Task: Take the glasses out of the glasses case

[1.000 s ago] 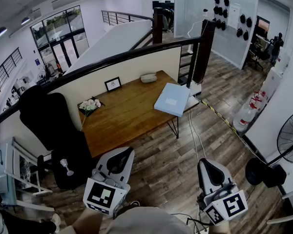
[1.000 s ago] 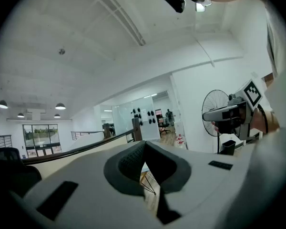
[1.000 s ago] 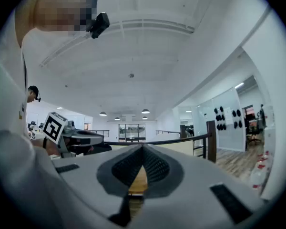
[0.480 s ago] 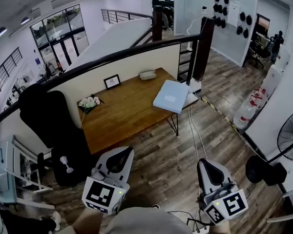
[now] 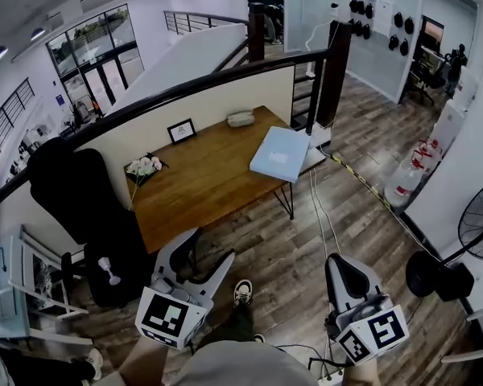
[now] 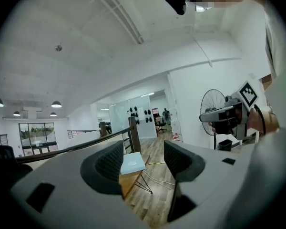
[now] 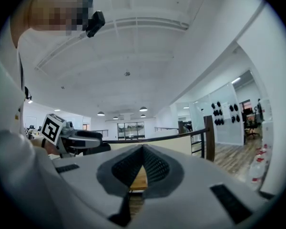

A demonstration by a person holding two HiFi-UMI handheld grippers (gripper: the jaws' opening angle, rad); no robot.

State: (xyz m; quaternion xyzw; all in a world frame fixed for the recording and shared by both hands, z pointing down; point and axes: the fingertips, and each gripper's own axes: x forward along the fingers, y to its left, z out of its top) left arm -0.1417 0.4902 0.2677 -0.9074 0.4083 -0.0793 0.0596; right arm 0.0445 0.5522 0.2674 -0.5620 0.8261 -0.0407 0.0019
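A pale oval glasses case (image 5: 241, 119) lies shut at the far edge of the wooden table (image 5: 201, 191), well ahead of both grippers. No glasses show. My left gripper (image 5: 205, 252) is held over the floor at the lower left; its jaws are opening and nothing is between them (image 6: 144, 161). At the lower right, my right gripper (image 5: 344, 265) is shut with its pads together and nothing in it (image 7: 143, 163). Both point level toward the table.
On the table lie a pale blue flat box (image 5: 280, 154), a small photo frame (image 5: 181, 130) and white flowers (image 5: 143, 167). A black chair (image 5: 80, 207) stands left of it, a black railing (image 5: 225, 79) behind. A fan (image 5: 479, 232) and floor cables (image 5: 322, 223) are at the right.
The left gripper's jaws have spread from shut to wide apart. A shoe has come into view on the floor between the two grippers. The right gripper has stayed as it was.
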